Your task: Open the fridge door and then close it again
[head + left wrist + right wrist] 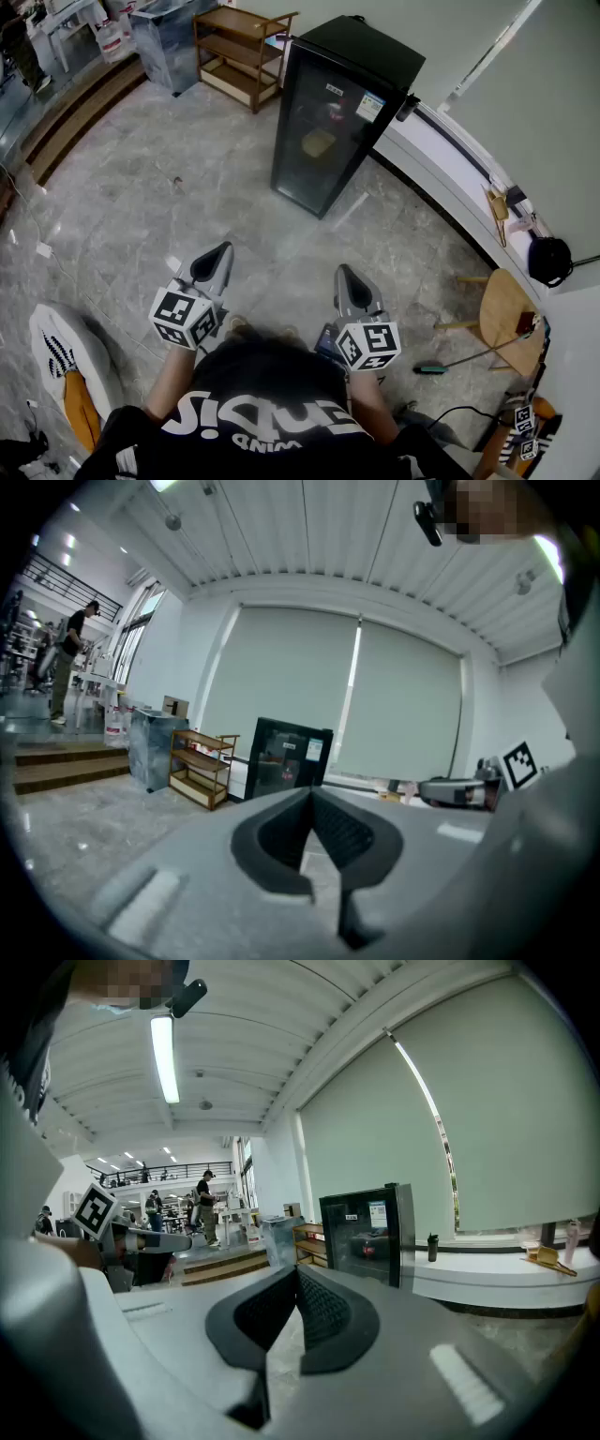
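The right gripper (294, 1274) points nearly level, its grey jaws closed tip to tip with nothing between them. Beyond it, well apart, stands a black glass-door fridge (366, 1234), door shut. A wooden shelf rack (310, 1241) stands to its left. A dark bottle (432, 1247) sits on the white window ledge (487, 1279) to its right.

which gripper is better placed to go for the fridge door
Right, probably. In the head view the right gripper sits nearer the fridge, which stands ahead, right of centre; the left gripper is farther off. Both are shut and empty, well short of it. No handle shows.
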